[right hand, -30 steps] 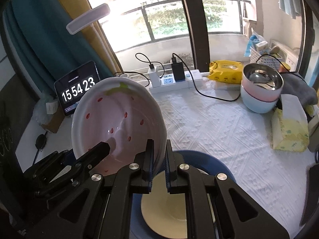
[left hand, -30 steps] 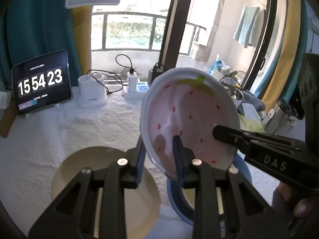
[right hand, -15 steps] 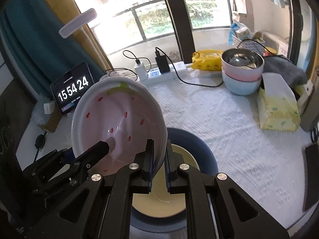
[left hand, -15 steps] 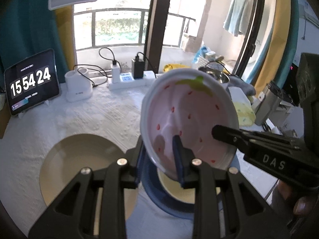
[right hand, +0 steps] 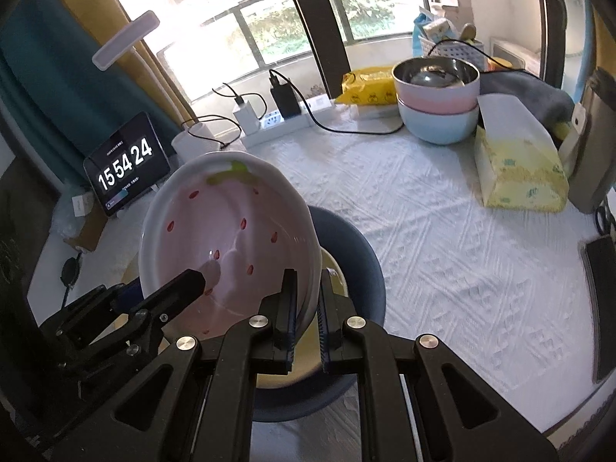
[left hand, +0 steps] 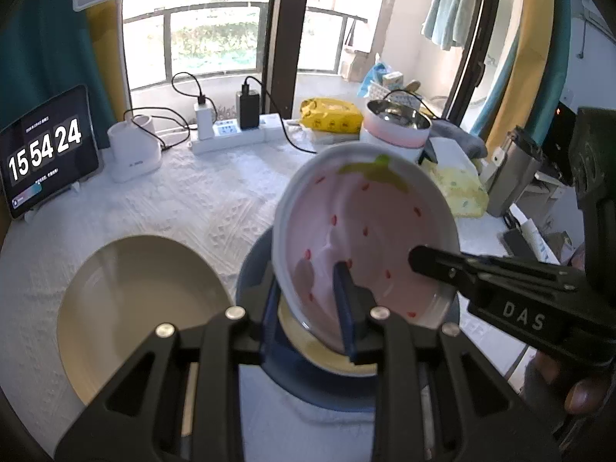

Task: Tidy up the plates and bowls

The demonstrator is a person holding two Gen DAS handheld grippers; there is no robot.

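We hold the pink bowl (left hand: pixel 362 231) tilted in the air above the blue plate (right hand: pixel 354 246), left gripper (left hand: pixel 308 308) clamped on its near rim, right gripper (right hand: pixel 306 308) clamped on its other rim, beige plate (left hand: pixel 134 308) beside, bowl stack (right hand: pixel 439 104) far back

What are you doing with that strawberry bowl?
A person is tidying the dishes on the table. Both hand-held grippers are clamped on the rim of the pink strawberry bowl, the left hand-held gripper on one side and the right hand-held gripper on the other. The bowl hangs tilted just above the blue plate, which already has a yellow plate in it. A beige plate lies beside them.
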